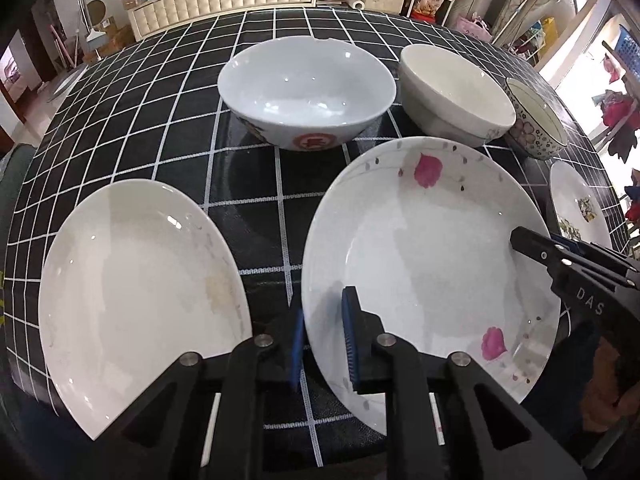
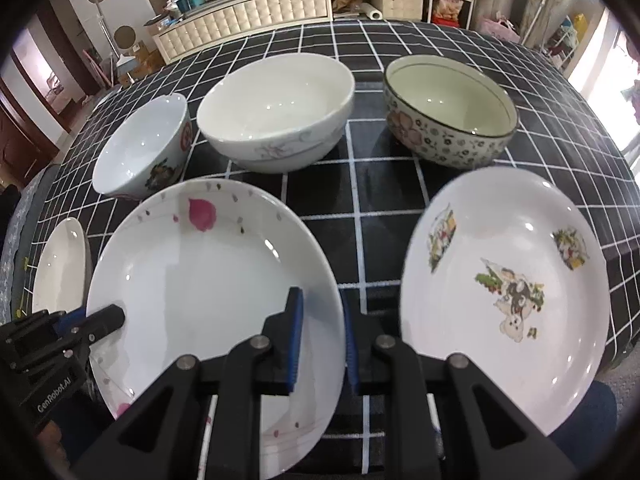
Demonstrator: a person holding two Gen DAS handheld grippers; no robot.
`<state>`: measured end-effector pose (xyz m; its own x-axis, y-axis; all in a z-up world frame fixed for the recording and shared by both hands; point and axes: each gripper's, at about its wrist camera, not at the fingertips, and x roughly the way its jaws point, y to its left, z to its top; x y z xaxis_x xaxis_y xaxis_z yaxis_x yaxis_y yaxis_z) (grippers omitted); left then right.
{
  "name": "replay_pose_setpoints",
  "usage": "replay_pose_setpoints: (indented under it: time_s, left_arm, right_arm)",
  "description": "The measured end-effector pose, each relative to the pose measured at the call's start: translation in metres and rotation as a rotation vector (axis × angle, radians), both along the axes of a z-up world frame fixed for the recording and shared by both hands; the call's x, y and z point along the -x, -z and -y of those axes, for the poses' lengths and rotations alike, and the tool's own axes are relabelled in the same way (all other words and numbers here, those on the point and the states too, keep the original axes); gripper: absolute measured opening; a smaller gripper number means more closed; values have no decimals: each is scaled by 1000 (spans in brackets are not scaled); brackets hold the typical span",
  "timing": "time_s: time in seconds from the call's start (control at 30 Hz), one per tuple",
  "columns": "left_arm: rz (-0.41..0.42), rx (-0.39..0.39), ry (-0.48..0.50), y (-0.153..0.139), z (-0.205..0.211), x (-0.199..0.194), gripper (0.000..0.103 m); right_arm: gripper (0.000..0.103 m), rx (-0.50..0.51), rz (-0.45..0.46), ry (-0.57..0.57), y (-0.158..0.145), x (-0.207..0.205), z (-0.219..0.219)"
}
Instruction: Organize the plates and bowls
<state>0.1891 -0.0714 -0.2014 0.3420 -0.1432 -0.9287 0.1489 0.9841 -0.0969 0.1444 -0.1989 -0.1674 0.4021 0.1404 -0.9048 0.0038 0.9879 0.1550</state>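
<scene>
A white plate with pink petals (image 1: pixel 432 264) (image 2: pixel 208 280) lies at the near middle of the black checked tablecloth (image 1: pixel 160 120). My left gripper (image 1: pixel 325 344) (image 2: pixel 106 320) is shut on its left rim, one blue pad inside the dish and one outside. My right gripper (image 2: pixel 322 340) (image 1: pixel 524 240) clamps the opposite rim the same way. A plain white plate (image 1: pixel 140 300) (image 2: pixel 60 268) sits to the left. On the right is a plate with cartoon prints (image 2: pixel 504 292) (image 1: pixel 580 208). Whether the petal plate rests on the cloth or hangs just above it, I cannot tell.
Behind the plates stand three bowls in a row: one with a red emblem (image 1: pixel 306 96) (image 2: pixel 140 152), a white one (image 1: pixel 452 92) (image 2: pixel 276 112) and a flower-patterned one (image 2: pixel 448 116) (image 1: pixel 536 128). Past the table's far edge is a padded cabinet (image 2: pixel 256 16).
</scene>
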Motion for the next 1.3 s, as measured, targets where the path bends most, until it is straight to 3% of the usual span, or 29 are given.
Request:
replay_pose_setpoints:
  time_s: [0.27, 0.63, 1.3]
  left_arm:
    - [23, 18, -10, -17, -7, 13, 14]
    - [99, 24, -87, -53, -62, 35, 14]
    - [82, -38, -238, -48, -163, 62, 14]
  right_arm:
    - [23, -9, 38, -8, -23, 9, -14]
    - [23, 0, 93, -123, -47, 0, -79]
    - [23, -7, 53, -252, -26, -15, -175]
